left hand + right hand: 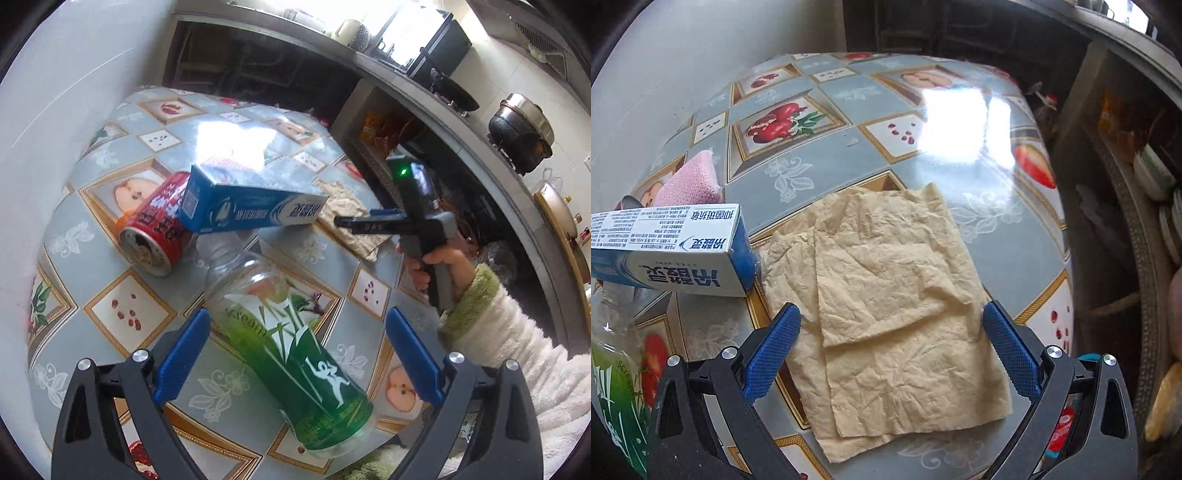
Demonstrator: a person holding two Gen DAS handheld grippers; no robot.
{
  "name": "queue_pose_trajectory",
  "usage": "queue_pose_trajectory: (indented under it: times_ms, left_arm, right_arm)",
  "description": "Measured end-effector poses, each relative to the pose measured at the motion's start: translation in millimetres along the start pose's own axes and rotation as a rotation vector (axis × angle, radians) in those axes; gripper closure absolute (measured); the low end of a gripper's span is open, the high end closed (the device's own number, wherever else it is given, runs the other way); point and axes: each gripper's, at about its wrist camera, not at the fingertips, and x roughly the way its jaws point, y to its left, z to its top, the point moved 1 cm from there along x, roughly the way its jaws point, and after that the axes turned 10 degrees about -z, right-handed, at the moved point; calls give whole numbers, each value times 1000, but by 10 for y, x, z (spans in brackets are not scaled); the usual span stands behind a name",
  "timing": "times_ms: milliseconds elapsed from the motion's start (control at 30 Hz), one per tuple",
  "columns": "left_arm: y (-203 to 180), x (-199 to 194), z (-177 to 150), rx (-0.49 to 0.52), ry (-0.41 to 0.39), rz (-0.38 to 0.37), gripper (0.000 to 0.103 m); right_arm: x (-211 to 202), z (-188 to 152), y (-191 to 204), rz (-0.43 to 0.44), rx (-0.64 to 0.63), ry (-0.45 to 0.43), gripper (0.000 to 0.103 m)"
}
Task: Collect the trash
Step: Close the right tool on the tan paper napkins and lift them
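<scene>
Left wrist: left gripper (297, 360) wide open, hovering over bottle (291, 350) lying on table (74, 206); nothing held. Box (247, 208) rests on can (157, 229) and bottle neck. Right wrist: right gripper (892, 352) open above crumpled tissue (886, 314), flat on table, just right of box.

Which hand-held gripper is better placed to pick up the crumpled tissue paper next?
Right. The right hand-held gripper is open with the tissue paper directly between its fingers; the left hand-held gripper is lined up on the green bottle.
</scene>
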Motion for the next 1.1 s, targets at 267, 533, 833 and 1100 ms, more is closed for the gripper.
queue_pose_trajectory:
  times_ms: [267,533,833,1100]
  left_arm:
    - [-59,43,321,65,-36,0,9]
    - [-202,244,750,191,-32,-2,9]
    - [-489,812,1242,474,143,90,9]
    - [-503,1565,1135,694,408,213,9]
  right_arm:
    - [-100,-135,-47,-15,52,-22,19]
    - [-186,-229,-153,-34,112,-7,48]
    - [-309,-463,-306,-32,216,35,85]
    - [-562,-985,-344,63,334,58,95]
